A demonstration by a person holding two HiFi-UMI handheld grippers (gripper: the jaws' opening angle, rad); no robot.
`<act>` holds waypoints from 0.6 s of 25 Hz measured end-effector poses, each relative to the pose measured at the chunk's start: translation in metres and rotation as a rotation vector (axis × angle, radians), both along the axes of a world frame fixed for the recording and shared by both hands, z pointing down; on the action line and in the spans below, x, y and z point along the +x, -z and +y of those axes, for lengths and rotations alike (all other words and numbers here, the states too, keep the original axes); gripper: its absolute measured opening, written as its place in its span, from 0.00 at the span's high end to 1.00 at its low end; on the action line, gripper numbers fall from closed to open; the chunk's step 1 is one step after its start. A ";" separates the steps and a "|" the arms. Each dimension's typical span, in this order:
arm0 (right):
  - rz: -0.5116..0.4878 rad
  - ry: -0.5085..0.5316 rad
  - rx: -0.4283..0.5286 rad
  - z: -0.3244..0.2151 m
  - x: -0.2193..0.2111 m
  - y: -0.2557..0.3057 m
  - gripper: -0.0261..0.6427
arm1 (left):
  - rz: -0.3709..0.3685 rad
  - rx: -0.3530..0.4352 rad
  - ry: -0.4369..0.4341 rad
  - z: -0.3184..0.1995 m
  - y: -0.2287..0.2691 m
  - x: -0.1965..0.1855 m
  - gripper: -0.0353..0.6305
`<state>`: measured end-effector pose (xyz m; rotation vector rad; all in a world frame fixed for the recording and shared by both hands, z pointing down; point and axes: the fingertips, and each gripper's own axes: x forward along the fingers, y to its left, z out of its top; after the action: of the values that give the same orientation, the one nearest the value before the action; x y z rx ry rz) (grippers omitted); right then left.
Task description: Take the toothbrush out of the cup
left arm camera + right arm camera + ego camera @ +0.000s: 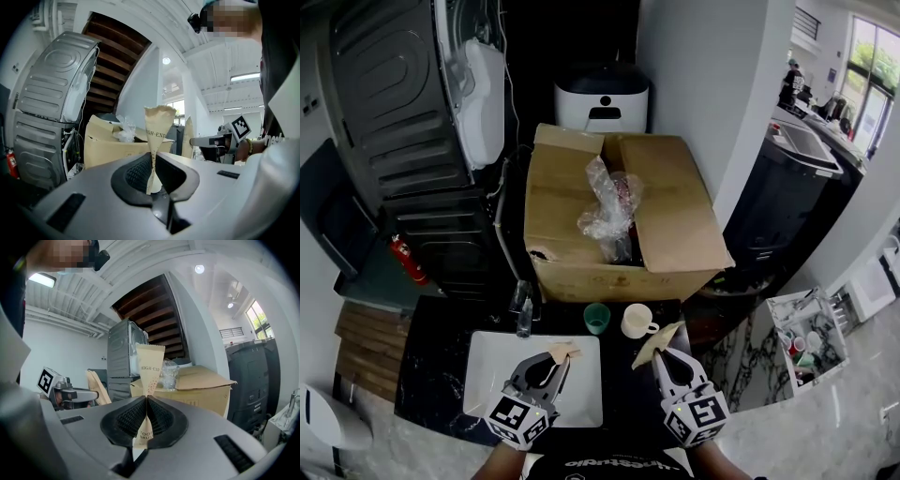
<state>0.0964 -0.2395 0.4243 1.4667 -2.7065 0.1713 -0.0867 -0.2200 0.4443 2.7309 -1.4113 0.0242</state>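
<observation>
My left gripper (pixel 555 362) (pixel 153 172) is shut on a brown paper toothbrush packet (pixel 562 352) (pixel 158 125), pinched at its narrow waist. In the same way my right gripper (pixel 660 357) (pixel 146 402) is shut on a second brown paper packet (pixel 660 341) (pixel 150 365) printed with toothbrush lettering. Both grippers point level, side by side over the dark counter (pixel 441 323). Beyond them stand a green cup (pixel 597 318) and a white mug (pixel 637 321); I see nothing sticking out of either.
A white basin or tray (pixel 502 361) lies under the left gripper. A clear bottle-like thing (pixel 523 310) stands behind it. A large open cardboard box (pixel 581 244) with plastic wrap fills the space behind the counter. A red extinguisher (pixel 410 260) is at the left.
</observation>
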 end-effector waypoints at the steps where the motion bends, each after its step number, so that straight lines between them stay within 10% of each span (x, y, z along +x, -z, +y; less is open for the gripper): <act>1: 0.000 0.000 -0.001 0.001 0.000 0.000 0.90 | 0.003 0.003 -0.007 0.000 0.001 0.001 0.89; 15: 0.004 -0.016 -0.003 0.003 0.005 0.000 0.90 | 0.013 -0.003 -0.026 -0.001 0.001 0.007 0.89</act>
<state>0.1018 -0.2363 0.4241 1.4860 -2.6909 0.1735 -0.0801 -0.2212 0.4434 2.7417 -1.3718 0.0102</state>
